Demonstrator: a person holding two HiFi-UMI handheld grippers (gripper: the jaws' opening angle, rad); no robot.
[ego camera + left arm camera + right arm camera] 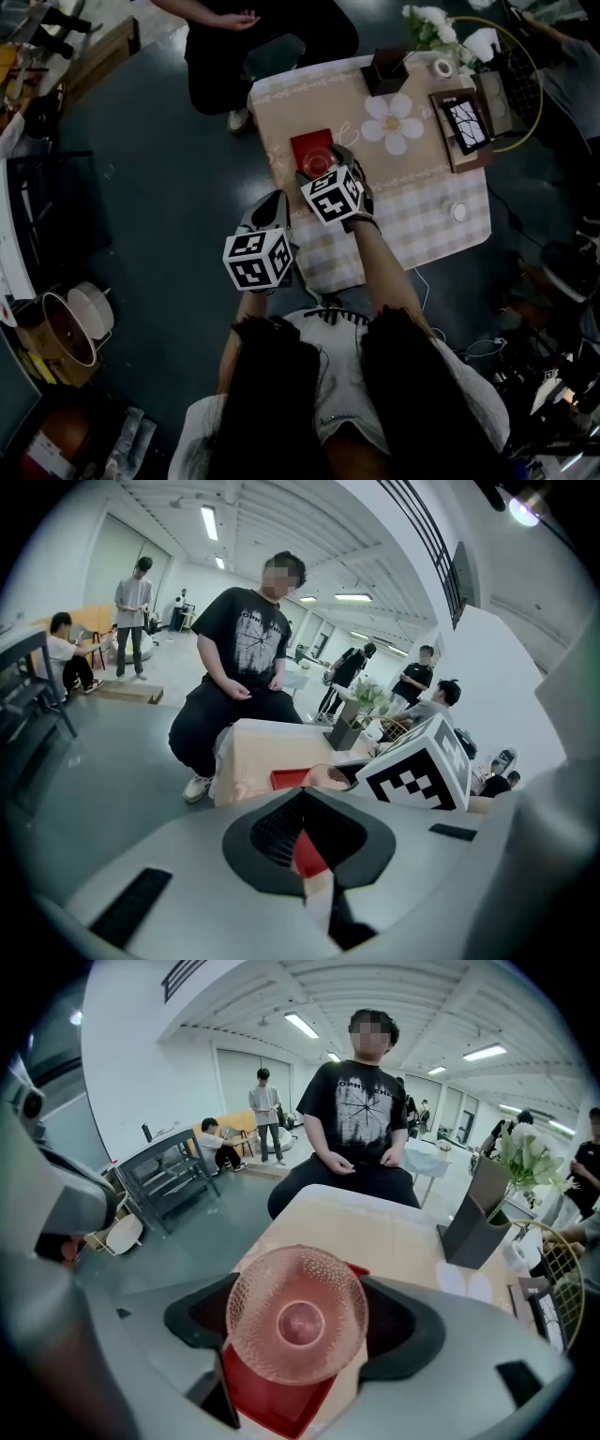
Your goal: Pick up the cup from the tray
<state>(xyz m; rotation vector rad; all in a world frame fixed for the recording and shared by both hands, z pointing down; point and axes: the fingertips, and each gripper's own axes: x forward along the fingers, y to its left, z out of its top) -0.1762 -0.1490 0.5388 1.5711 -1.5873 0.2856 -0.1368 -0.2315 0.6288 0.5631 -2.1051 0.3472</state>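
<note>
Table (441, 225) under a beige checked cloth, with the right gripper (296, 1324) down over its near left part. Left gripper (307, 855) back by the table's near corner, jaws drawn almost together on nothing. Red tray (311, 147) flat on the cloth, and on it a pink dimpled glass cup (298, 1307), upright between the right jaws, these spread wide with pads just beside its rim.

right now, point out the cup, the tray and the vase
cup (298, 1314), right gripper view, its centre
tray (272, 1399), right gripper view, bare red part
vase (472, 1227), right gripper view, dark side
</note>
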